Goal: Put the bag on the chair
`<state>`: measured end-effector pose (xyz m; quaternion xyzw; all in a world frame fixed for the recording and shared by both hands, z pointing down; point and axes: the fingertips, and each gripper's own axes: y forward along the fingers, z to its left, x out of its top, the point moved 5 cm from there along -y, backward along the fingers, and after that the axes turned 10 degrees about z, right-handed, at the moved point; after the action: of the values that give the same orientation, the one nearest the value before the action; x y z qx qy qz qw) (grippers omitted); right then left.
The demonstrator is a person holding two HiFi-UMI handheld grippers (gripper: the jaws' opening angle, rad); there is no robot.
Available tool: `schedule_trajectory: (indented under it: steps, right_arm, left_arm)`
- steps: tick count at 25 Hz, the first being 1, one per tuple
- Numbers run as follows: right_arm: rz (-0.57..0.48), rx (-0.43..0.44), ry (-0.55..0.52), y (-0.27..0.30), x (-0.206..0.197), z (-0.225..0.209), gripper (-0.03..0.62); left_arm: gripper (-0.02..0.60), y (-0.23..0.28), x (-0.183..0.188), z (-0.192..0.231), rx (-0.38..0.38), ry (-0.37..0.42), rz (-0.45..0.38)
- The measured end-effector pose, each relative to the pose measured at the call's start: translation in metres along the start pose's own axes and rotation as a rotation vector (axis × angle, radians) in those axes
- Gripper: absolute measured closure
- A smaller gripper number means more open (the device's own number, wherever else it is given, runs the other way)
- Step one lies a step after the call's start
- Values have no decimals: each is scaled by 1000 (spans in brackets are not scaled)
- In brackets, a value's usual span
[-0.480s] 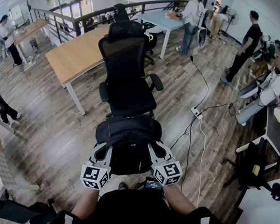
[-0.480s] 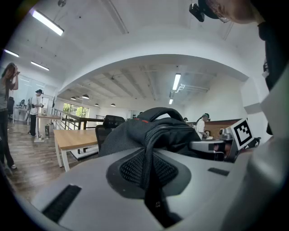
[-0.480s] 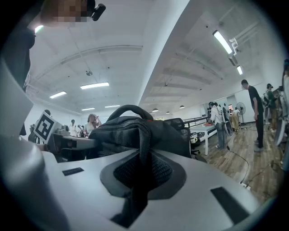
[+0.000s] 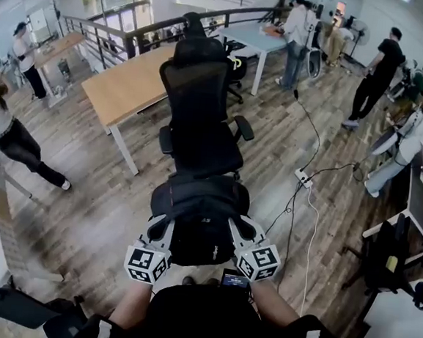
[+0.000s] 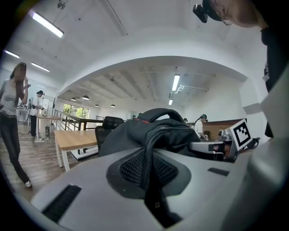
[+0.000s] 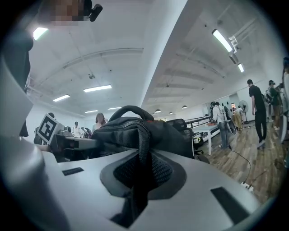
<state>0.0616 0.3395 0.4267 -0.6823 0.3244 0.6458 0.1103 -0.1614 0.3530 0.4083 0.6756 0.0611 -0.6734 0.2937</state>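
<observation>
1. The bag [image 4: 199,222] — a black backpack — hangs off the floor between the two grippers, directly in front of the person's body. Its far end lies at the front edge of the seat of the chair [image 4: 201,119]. Whether it rests on the seat cannot be told.
2. The left gripper [image 4: 159,230] has its jaws drawn narrow and clamped on the left strap [image 5: 146,153] of the bag. In the left gripper view the webbing runs down through the slim gap between the pads, and the bag's body bulks just beyond them.
3. The right gripper [image 4: 237,229] is in the same condition, with narrow jaws pinching the right strap [image 6: 141,153] on the bag's opposite side. The bag's top handle arches above it in the right gripper view.
4. The chair is a black office chair with a mesh back and two armrests. It stands upright with its seat facing the person.
5. A wooden desk [image 4: 127,83] stands just beyond the chair, to its left. A light-topped table [image 4: 249,35] stands farther back.
6. A power strip [image 4: 304,178] with trailing cables lies on the plank floor [image 4: 99,191] to the right of the chair.
7. Several people stand well apart from the chair — one at the left edge and others by the far table and along the right side.
</observation>
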Motion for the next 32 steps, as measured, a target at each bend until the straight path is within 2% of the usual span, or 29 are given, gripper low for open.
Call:
schedule_trajectory:
  steps: [11,23,32]
  right_arm:
    - [16,19,25,-10,-3,-17,556]
    - [10,88,13,-7,2,-53,556]
    - [10,104,36,5,9,-77,554]
  left_arm:
    - [555,9,-1,-16,-13,-8,23]
    - [556,36,3,-31,29,-36,31]
    - [555,55,10,-33,31,-41,37]
